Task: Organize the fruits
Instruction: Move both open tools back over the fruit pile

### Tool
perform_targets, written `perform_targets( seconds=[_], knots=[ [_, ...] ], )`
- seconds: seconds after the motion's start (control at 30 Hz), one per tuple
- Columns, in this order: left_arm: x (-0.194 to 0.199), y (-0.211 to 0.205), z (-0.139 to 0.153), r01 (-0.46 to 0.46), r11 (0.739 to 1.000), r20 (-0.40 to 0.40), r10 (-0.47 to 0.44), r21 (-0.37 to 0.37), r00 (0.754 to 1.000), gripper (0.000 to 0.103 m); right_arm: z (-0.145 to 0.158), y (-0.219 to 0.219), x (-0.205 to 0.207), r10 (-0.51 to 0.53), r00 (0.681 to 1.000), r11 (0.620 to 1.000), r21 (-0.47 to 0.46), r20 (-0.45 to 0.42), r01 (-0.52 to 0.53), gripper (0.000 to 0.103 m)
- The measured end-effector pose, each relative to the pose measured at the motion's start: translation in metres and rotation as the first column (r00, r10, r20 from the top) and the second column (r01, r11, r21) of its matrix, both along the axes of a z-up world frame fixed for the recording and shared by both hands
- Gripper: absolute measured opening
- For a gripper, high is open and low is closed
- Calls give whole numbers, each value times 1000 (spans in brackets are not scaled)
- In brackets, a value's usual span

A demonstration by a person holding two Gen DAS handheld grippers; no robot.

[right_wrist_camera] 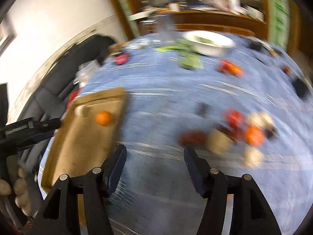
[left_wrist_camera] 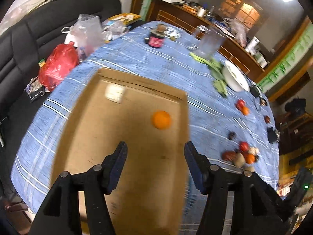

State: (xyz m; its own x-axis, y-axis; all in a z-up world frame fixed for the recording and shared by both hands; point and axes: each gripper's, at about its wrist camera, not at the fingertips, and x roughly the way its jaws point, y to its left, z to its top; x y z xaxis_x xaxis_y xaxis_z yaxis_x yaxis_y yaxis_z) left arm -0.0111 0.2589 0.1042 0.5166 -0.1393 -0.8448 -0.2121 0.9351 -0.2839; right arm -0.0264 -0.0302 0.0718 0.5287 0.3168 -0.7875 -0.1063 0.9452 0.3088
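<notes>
Orange, round, bright, in box

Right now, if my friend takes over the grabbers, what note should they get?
Left gripper: open, holding nothing, over the cardboard box.
Right gripper: open, holding nothing, over the blue tablecloth right of the box.
Done: one orange lies in the box.
Left: the fruit pile near the table's right edge, a red and orange pair farther back, and small dark fruits between. The right view is blurred, so check each fruit before grabbing.
</notes>
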Motion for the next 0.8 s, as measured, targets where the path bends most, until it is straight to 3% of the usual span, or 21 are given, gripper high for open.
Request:
perform_targets(
  seconds=[0.17, 0.33, 0.53, 0.8],
  knots=[
    [-9, -60, -2, 63, 998, -13, -63, -9, 998, 61, -16, -88, -18, -154, 985, 988, 8, -72, 155, 68],
    [-15, -121, -9, 154, 988, -30, -154, -18, 988, 61, -10, -124, -30, -161, 986, 987, -5, -52, 161, 68],
    [-21, -166, -20, 235, 972, -42, -235, -14, 971, 61, -14, -134, -39, -96, 994, 995, -10, -52, 96, 68],
    [-24, -165, -39, 203, 978, -79, -198, 48, 977, 61, -29, -119, -20, 0, 997, 1000, -8, -77, 0, 68]
  ],
)
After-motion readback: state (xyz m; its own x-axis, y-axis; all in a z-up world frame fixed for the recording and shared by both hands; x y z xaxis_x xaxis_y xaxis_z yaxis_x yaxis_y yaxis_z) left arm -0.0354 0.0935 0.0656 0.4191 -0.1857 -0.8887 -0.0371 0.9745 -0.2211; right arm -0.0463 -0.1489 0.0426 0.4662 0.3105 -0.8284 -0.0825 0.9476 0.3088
